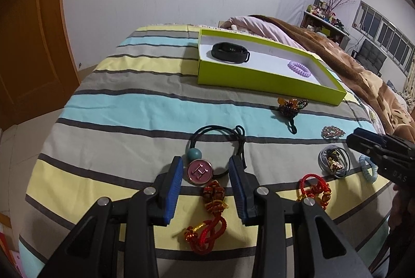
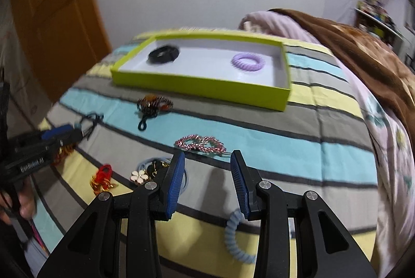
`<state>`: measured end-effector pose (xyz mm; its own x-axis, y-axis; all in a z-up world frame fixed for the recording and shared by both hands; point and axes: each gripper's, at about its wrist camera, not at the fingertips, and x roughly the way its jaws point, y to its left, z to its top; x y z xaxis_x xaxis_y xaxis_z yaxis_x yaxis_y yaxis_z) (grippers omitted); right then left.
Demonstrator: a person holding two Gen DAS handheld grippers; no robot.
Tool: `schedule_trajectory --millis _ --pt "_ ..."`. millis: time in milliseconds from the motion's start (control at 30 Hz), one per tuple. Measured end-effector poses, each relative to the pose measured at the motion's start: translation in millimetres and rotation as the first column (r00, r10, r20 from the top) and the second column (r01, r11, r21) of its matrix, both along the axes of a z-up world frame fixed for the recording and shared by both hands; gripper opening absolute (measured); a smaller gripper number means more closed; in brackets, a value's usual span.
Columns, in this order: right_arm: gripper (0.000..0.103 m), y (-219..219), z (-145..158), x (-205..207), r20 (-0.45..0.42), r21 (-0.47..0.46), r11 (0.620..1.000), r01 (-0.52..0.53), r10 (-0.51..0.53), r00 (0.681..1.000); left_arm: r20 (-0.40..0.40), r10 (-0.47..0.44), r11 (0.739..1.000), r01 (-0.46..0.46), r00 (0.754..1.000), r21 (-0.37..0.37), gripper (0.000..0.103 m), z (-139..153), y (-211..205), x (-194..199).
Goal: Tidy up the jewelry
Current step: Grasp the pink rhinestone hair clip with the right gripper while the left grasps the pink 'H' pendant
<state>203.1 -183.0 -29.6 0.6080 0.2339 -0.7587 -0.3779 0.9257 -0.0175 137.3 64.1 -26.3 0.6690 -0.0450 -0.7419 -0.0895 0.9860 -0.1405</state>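
Note:
A lime-green box [image 1: 259, 82] [image 2: 197, 88] lies on the striped bedspread and holds a black band [image 1: 229, 53] [image 2: 164, 54] and a purple coil hair tie [image 1: 299, 68] [image 2: 247, 61]. My left gripper [image 1: 205, 164] is open, low over a black hair tie with a pink H button [image 1: 200, 171] and teal bead [image 1: 194, 154]; a red knotted cord [image 1: 207, 231] lies under its jaws. My right gripper [image 2: 207, 157] is open just short of a pink beaded bracelet [image 2: 199, 144]. A pale blue coil tie [image 2: 233, 236] lies beneath its right finger.
Loose on the bedspread are an amber beaded tie [image 1: 291, 106] [image 2: 153, 104], a grey tie with a flower charm [image 1: 334, 164] [image 2: 141, 175] and a red charm [image 1: 315, 189] [image 2: 103, 175]. A brown blanket [image 1: 350, 62] is heaped at right, an orange door [image 1: 28, 44] at left.

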Motion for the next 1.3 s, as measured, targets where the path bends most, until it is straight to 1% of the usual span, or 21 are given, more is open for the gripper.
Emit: schedule_trajectory --millis 100,267,367,467,533,567,600,633,700,767,933,1133,1300 --pt "0.038 5 -6 7 -0.006 -0.076 0.996 -0.048 0.047 0.999 -0.002 -0.004 1.0 0.004 1.0 -0.004 0.038 0 0 1" --pt "0.038 8 -13 20 -0.027 -0.119 0.988 -0.094 0.092 0.995 -0.01 -0.02 1.0 0.02 1.0 -0.002 0.036 0 -2 6" --pt "0.038 13 -15 25 -0.037 -0.149 0.978 -0.147 0.143 0.989 -0.017 -0.026 1.0 0.026 1.0 -0.005 0.031 0 -2 8" --pt "0.038 15 -15 30 -0.042 -0.164 0.969 -0.187 0.183 0.982 -0.023 -0.024 1.0 0.023 0.999 -0.012 0.021 0 -1 11" --pt "0.037 16 -15 33 -0.049 -0.166 0.964 -0.208 0.203 0.978 -0.024 -0.023 1.0 0.022 0.999 -0.017 0.022 0 0 12" --pt "0.035 16 -14 33 -0.048 -0.164 0.963 -0.212 0.207 0.977 -0.024 -0.023 1.0 0.023 0.999 -0.017 0.022 -1 0 12" --pt "0.021 16 -14 33 -0.05 -0.155 0.964 -0.216 0.211 0.976 -0.024 -0.023 1.0 0.023 0.999 -0.015 0.022 0 0 12" --pt "0.019 17 -15 33 -0.052 -0.151 0.964 -0.218 0.213 0.976 -0.024 -0.024 1.0 0.024 0.999 -0.014 0.022 -1 0 12" --pt "0.019 17 -16 30 -0.041 -0.155 0.965 -0.211 0.207 0.977 -0.022 -0.027 1.0 0.027 0.999 -0.016 0.021 0 0 12" --pt "0.019 16 -15 27 -0.036 -0.137 0.969 -0.205 0.202 0.979 -0.016 -0.035 0.999 0.034 0.999 -0.022 0.021 0 0 11" --pt "0.019 15 -8 17 -0.013 -0.109 0.978 -0.177 0.176 0.984 0.027 -0.039 0.999 0.039 0.999 -0.021 0.021 7 -1 4" --pt "0.019 9 11 -4 0.051 -0.053 0.993 -0.109 0.112 0.992 0.084 -0.055 0.998 0.057 0.995 -0.027 0.021 23 -6 -9" --pt "0.019 5 31 -28 0.106 0.002 0.998 -0.059 0.059 0.993 0.143 -0.067 0.998 0.069 0.987 -0.01 0.021 43 -13 -23"
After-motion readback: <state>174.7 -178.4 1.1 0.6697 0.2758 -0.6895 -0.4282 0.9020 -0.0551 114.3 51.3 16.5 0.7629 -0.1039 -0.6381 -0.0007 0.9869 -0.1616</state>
